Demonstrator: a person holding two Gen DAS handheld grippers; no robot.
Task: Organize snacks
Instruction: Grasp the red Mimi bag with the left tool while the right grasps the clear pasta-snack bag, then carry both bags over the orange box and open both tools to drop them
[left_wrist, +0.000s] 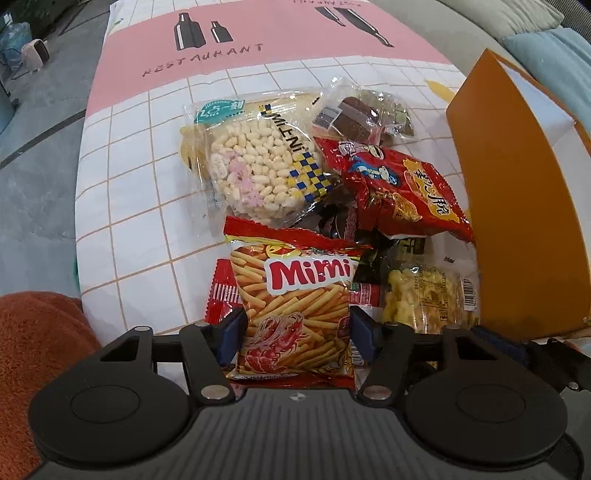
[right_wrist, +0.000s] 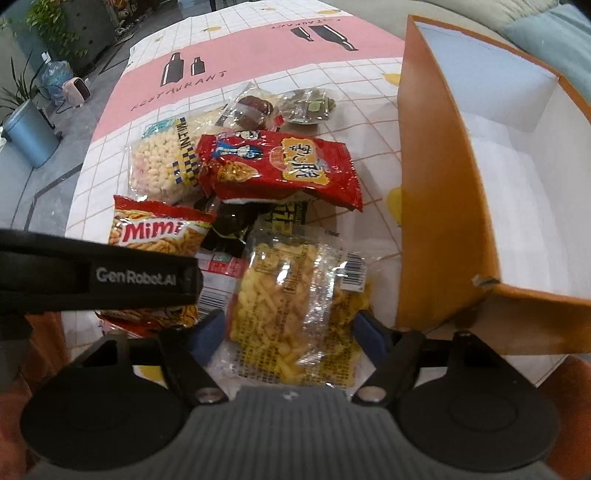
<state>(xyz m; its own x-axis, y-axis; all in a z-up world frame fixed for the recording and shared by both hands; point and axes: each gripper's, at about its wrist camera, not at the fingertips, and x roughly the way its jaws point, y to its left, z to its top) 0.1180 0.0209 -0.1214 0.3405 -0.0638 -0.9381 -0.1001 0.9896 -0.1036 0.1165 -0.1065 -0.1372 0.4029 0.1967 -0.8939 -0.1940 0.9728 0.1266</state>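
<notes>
Left of the orange box (right_wrist: 439, 192), my left gripper (left_wrist: 297, 332) straddles the Mimi bag (left_wrist: 295, 302), unclenched; my right gripper (right_wrist: 291, 332) gapes around the yellow snack pack (right_wrist: 295, 306) beside it. I'd pinch mid-bag, gently, avoiding neighbouring wrappers.

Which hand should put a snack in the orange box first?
Probably the right. Its tool straddles the yellow snack pack, which lies right beside the orange box. The left tool straddles the Mimi bag, farther from it.

Grey floor (right_wrist: 44, 184) — sofa (left_wrist: 491, 22) (pale)
</notes>
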